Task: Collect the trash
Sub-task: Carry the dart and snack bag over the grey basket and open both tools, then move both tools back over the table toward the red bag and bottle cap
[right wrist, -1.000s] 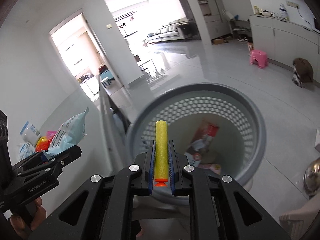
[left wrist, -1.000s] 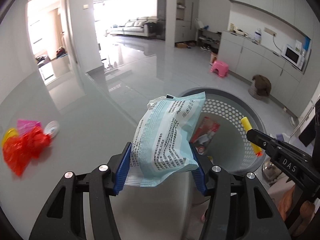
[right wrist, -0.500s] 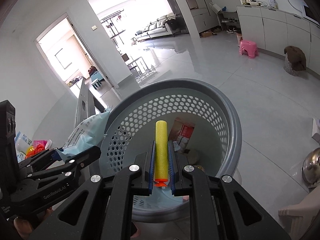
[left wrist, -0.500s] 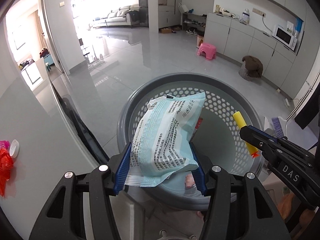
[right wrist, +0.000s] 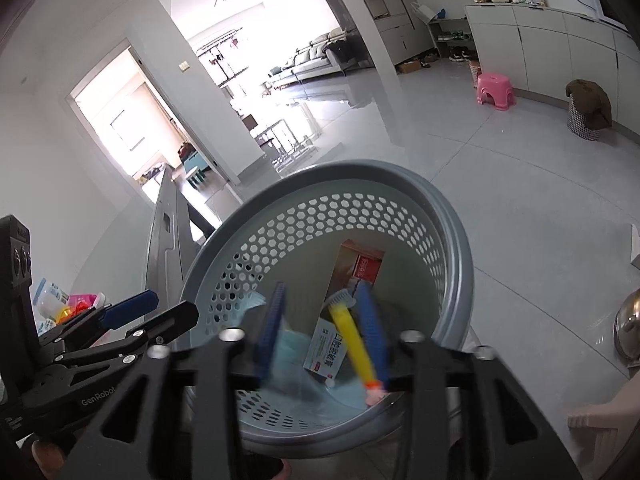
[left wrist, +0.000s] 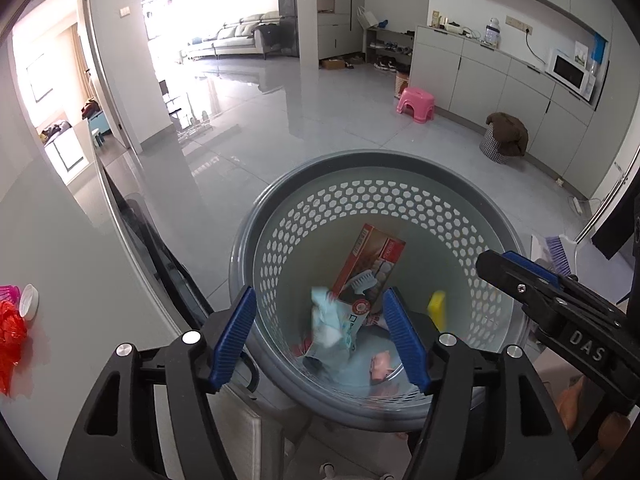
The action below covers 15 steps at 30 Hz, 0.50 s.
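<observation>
Grey perforated plastic fills the lower centre of both views: the laundry-style waste basket (left wrist: 496,216) sits directly beneath both grippers. The left gripper (left wrist: 320,332) has its jaws opening with nothing between them; the pale blue wipes packet (left wrist: 328,326) lies in the basket bottom, against a red-and-white cardboard box (left wrist: 370,264). The right gripper (right wrist: 326,332) is also opening, and the yellow foam dart (right wrist: 354,344) sits loose beside its right pad, long axis running up the frame, orange tip at the bottom, over the basket. More trash waits at the left edge of the left wrist view: a red mesh bag (left wrist: 10,336) and a white bottle cap (left wrist: 29,300) on the desk (left wrist: 60,280), nearer the left gripper, I judge.
</observation>
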{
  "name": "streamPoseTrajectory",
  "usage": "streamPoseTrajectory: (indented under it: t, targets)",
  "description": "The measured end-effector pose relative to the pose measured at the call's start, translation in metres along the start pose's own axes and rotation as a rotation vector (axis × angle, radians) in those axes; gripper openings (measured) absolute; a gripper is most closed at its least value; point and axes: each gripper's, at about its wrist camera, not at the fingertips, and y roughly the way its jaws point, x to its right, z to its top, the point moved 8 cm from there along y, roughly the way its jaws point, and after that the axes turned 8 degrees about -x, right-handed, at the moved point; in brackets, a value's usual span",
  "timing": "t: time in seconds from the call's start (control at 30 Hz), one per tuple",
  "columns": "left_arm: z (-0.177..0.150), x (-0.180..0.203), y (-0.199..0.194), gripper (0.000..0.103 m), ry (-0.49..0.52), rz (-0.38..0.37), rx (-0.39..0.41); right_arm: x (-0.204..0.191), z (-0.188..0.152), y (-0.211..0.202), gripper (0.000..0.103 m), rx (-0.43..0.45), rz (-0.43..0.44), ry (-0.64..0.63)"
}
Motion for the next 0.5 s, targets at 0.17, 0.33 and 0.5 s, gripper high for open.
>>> streamPoseTrajectory:
  t: [0.17,0.33,0.5]
  targets:
    - [0.001,-0.002,-0.004,0.065,-0.011,0.001,0.005,-0.002,-0.004,-0.002,0.046,-0.011,-0.001,0.001]
    - [0.002,-0.005,-0.009,0.066,-0.023,0.007,0.006,-0.008,-0.005,-0.004,0.046,-0.023,-0.004,0.003]
    - [-0.001,-0.013,-0.017,0.071,-0.041,0.016,0.017,-0.011,-0.011,-0.009,0.05,-0.031,0.001,0.01]
